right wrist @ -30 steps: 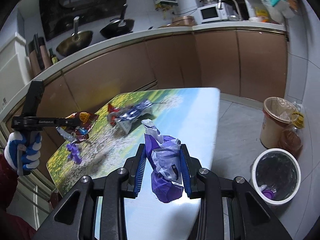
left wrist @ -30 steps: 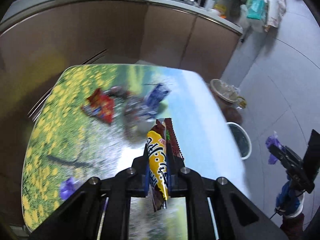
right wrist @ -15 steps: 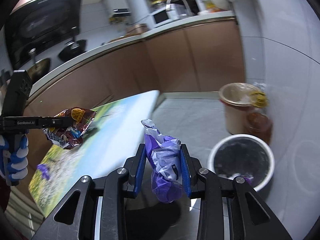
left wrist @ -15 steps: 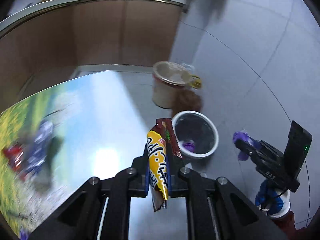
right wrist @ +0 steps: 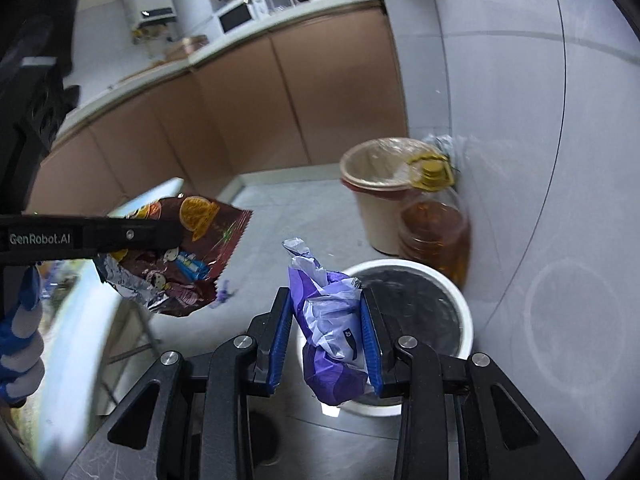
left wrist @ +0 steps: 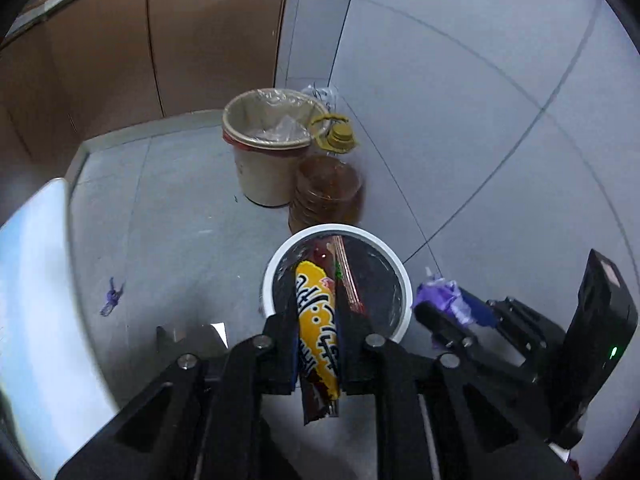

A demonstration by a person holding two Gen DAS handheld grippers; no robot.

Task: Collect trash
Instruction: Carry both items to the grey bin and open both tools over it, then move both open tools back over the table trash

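Left hand-held gripper (left wrist: 316, 320), jaws opening around snack wrapper (left wrist: 316, 320) above white bin (left wrist: 402, 276): release there; right hand-held gripper (right wrist: 326, 332), clenching purple wrapper (right wrist: 332, 332), centre over bin first.

Dim, even indoor light, black fisheye corners, motion blur on the pale printed tabletop (left wrist: 28, 280) at nine o'clock.

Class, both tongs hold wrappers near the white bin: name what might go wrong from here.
1. The left tongs are opening on the brown-and-yellow snack wrapper; seen beside the white bin, it may miss.
2. The purple wrapper might catch on the rim.
3. The purple scrap on the floor may be forgotten.
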